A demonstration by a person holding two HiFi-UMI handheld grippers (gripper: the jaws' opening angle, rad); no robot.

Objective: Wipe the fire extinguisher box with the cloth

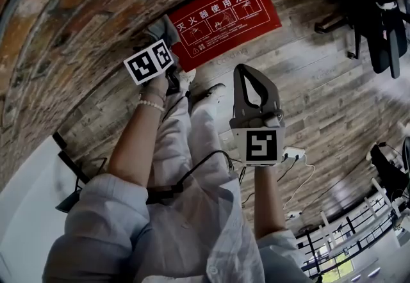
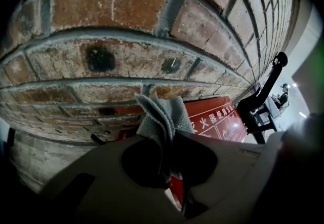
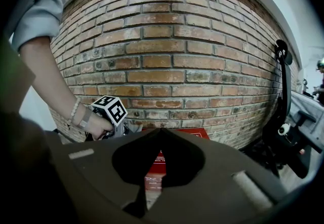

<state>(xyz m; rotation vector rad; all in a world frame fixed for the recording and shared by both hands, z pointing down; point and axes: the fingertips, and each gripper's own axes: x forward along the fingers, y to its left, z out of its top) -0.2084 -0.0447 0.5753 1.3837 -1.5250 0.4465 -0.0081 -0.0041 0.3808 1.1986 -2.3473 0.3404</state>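
Left gripper point(image 2: 168, 134): its fingers are clamped on the cloth; in the head view it sits upper left of centre, marker cube up, just left of the box.
Cloth point(image 2: 161, 115): grey and folded, it sticks up out of the closed fingers, centre of the left gripper view, in front of the wall and the box's left end. Whether it touches the box cannot be told.
Box point(image 1: 224, 18): red with white print, upper centre of the head view, at the foot of the wall. It lies right of the cloth in the left gripper view and low at centre, behind the fingers, in the right gripper view.
Right gripper point(image 3: 161, 129): its fingers are together with nothing between them. It is held at the centre of the head view, well apart from the box, pointing toward it.
Wall point(image 3: 167, 40): brick, filling most of both gripper views.
Floor point(image 1: 320, 83): wood planks, right half of the head view.
Chair point(image 1: 378, 13): black, upper right of the head view.
Bracelet point(image 1: 152, 104): pale beads on the left wrist.
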